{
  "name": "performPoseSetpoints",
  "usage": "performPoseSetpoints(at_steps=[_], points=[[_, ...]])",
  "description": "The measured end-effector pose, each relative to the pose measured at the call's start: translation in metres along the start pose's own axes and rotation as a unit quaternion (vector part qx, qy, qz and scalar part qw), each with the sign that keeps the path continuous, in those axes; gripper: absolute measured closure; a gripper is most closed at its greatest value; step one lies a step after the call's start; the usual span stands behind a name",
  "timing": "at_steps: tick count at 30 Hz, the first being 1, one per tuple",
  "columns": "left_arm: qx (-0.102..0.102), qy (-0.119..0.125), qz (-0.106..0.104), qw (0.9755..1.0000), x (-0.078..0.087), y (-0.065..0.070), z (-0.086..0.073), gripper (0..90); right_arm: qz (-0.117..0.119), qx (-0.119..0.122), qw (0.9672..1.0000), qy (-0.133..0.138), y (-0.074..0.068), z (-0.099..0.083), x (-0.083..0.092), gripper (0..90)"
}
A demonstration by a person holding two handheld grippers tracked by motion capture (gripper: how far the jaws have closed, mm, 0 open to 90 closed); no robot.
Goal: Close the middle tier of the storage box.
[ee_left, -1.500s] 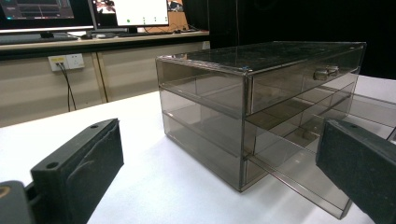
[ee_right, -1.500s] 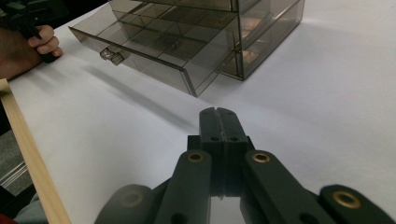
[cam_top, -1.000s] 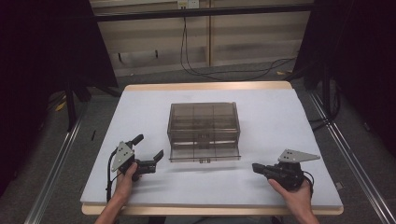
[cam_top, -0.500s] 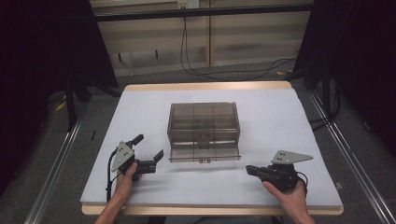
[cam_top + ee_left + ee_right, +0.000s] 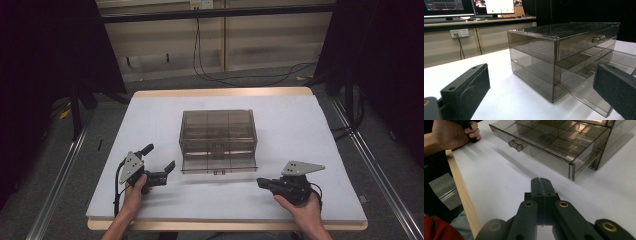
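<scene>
Here, a smoky transparent drawer cabinet (image 5: pixel 218 135) stands near the middle of the white-covered worktop (image 5: pixel 310 125), its front toward the person. Its lowest drawer (image 5: pixel 218 165) is pulled partly out, so that its front panel and small knob (image 5: pixel 218 173) project past the cabinet body; the upper drawer (image 5: pixel 586 41) sits flush and carries a knob of its own (image 5: pixel 598 38). In the right gripper view the open drawer (image 5: pixel 541 143) shows a grid of compartments behind its clear front wall; whether they hold anything cannot be told.

The left hand-held gripper (image 5: pixel 159 162) lies low over the worktop at the near left, just beside the left end of the open drawer but apart from it. Its jaws stand wide apart with nothing between them; in the left gripper view the two black padded fingers (image 5: pixel 471 87) frame the cabinet's corner (image 5: pixel 555 65). The person's left hand (image 5: pixel 134 187) grips its body, with the grey three-cornered plate on top.

The right hand-held gripper (image 5: pixel 260 182) rests at the near right, held by the right hand (image 5: pixel 302 207), pointing leftward along the near edge of the worktop, well short of the drawer. Its jaws are pressed together on nothing, the two pads (image 5: pixel 541 188) meeting face to face in the right gripper view. Beyond them, that view also shows the drawer knob (image 5: pixel 516 145) and, farther off, the person's other hand (image 5: pixel 454 132).
</scene>
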State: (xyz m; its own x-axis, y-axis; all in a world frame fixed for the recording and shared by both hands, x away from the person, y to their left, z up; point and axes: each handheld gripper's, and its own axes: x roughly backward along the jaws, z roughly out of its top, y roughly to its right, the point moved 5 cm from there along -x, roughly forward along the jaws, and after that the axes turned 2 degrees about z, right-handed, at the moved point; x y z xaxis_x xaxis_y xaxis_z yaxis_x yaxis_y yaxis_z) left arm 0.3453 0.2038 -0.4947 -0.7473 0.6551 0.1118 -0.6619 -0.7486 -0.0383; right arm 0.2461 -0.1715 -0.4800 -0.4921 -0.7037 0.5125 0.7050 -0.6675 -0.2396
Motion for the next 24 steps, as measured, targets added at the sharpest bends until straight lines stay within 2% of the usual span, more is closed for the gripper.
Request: performPoseSetpoints(at_steps=[4, 9, 13, 24], points=[[0.008, 0.003, 0.000, 1.0000, -0.001, 0.001, 0.000, 0.8, 0.006, 0.007, 1.0000, -0.004, -0.003, 0.002, -0.004, 90.0], [0.000, -0.001, 0.001, 1.0000, 0.000, 0.000, 0.000, 0.8, 0.008, 0.010, 0.9999, -0.007, -0.006, 0.002, -0.007, 90.0], [0.000, 0.000, 0.001, 1.0000, 0.000, 0.000, 0.000, 0.8, 0.020, 0.013, 0.9997, -0.006, -0.015, 0.004, -0.012, 90.0], [0.000, 0.000, 0.001, 1.0000, 0.000, 0.000, 0.000, 0.8, 0.033, 0.022, 0.9991, -0.016, -0.022, 0.007, -0.022, 90.0]])
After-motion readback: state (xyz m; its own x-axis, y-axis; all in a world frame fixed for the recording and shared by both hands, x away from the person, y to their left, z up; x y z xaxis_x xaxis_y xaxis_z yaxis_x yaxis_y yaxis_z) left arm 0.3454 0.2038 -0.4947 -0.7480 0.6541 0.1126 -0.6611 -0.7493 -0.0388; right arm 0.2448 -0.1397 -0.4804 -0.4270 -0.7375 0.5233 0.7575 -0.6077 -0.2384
